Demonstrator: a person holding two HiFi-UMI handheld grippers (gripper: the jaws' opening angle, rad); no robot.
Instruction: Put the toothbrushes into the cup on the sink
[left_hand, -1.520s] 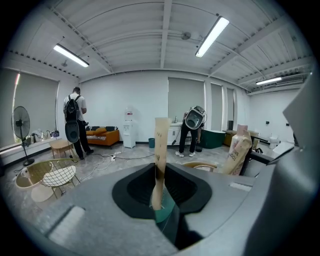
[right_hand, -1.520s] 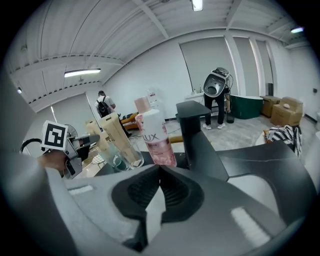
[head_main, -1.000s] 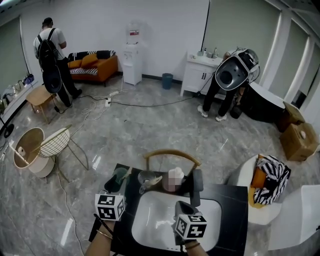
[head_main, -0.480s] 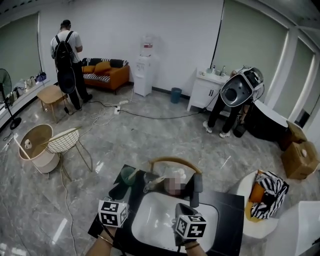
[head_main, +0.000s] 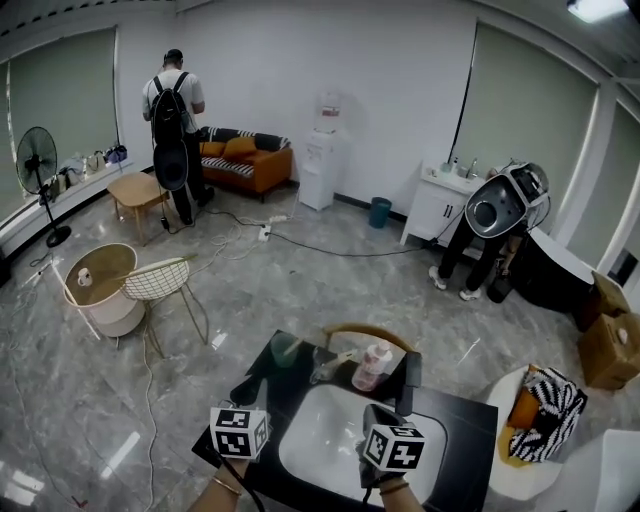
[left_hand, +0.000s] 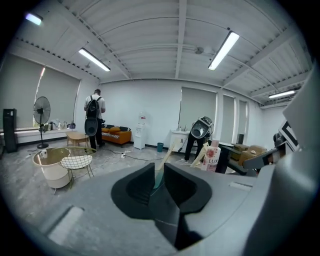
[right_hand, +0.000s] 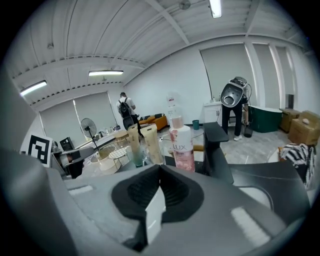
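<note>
At the sink's (head_main: 330, 445) far rim, around twelve o'clock, there's the target: a green cup (head_main: 285, 348) and a clear glass (head_main: 325, 368) side by side on the black table (head_main: 470, 425). Pale toothbrushes (right_hand: 151, 140) stand propped in them, handles leaning on the rims so they stay upright. A pink soap bottle (head_main: 375, 365) sits at one o'clock, just beside the black faucet (head_main: 405, 375).

Left gripper (left_hand: 159, 172) now. Its jaws have just been closing and stand a narrow slit apart, nothing pinched. The green cup and its brush show through the gap, beyond the tips. It hovers at seven o'clock of the basin, lined up on that cup.

Right gripper (right_hand: 160, 170): jaws pressed together on nothing, poised over the basin's near side at five o'clock, angled down toward the bottle and glass.

By my read both brushes are home, and the hands sit well short of the cups to avoid tipping them.
</note>
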